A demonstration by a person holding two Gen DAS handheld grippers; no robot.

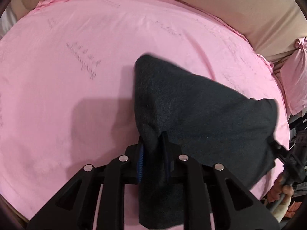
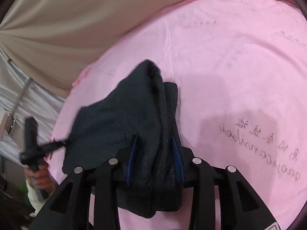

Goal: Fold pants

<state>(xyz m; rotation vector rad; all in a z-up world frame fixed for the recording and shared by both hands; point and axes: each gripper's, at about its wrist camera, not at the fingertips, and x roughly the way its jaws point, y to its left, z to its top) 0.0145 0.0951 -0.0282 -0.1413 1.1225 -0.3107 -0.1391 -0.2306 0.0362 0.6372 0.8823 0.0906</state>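
Dark grey pants [image 1: 201, 111] hang lifted above a pink sheet [image 1: 76, 95], stretched between both grippers. My left gripper [image 1: 153, 140] is shut on one end of the pants, with fabric bunched between its blue pads. My right gripper [image 2: 155, 140] is shut on the other end of the pants [image 2: 119, 118], with thick folds filling the jaws. In the left wrist view the right gripper [image 1: 287, 159] shows at the far right edge. In the right wrist view the left gripper [image 2: 32, 145] shows at the far left, held by a hand.
The pink sheet [image 2: 230, 76] covers a round table and carries faint handwriting [image 2: 268, 149]. Beige draped cloth [image 2: 67, 28] hangs behind it. A knotted pink corner [image 1: 295, 72] hangs at the right. The table edge lies close to the pants in both views.
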